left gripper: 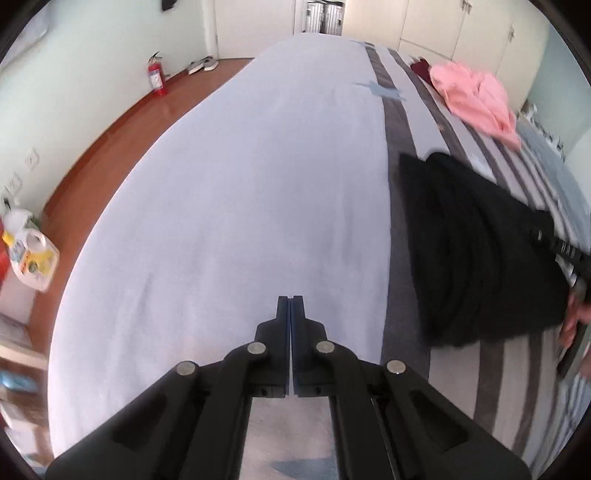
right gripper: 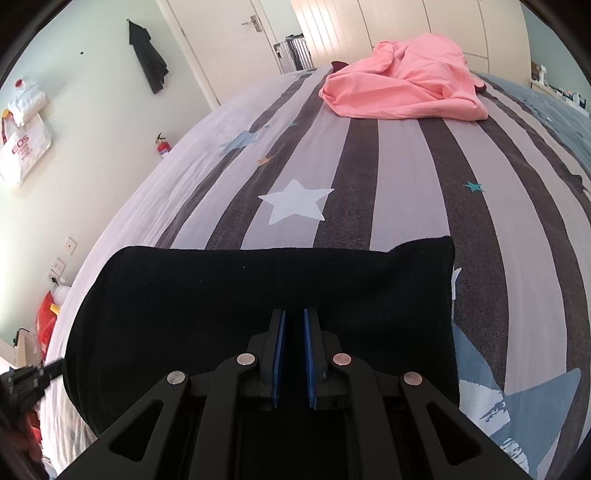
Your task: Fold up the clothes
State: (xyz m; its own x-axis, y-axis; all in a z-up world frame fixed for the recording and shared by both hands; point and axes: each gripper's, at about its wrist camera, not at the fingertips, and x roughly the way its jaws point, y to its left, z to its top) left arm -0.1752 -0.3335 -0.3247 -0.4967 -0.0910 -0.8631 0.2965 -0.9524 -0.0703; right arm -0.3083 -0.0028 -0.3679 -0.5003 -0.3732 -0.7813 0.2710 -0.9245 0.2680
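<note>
Left gripper (left gripper: 290,297) is closing fully, empty, over the bed (left gripper: 229,192). Right gripper (right gripper: 294,314) is gripping the black garment (right gripper: 229,291); pink garment (right gripper: 402,88) lying at 12 o'clock.

A wide bed (right gripper: 406,177) with a grey-striped star cover stands on a reddish wooden floor (left gripper: 122,122), between pale green walls (right gripper: 92,155), white cupboards (left gripper: 454,29) and a white door (right gripper: 229,40).

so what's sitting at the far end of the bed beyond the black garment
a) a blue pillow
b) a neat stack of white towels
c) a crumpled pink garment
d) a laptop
c: a crumpled pink garment lies heaped on the striped bed cover, well beyond the black garment, which lies flat in front of the right gripper.
</note>
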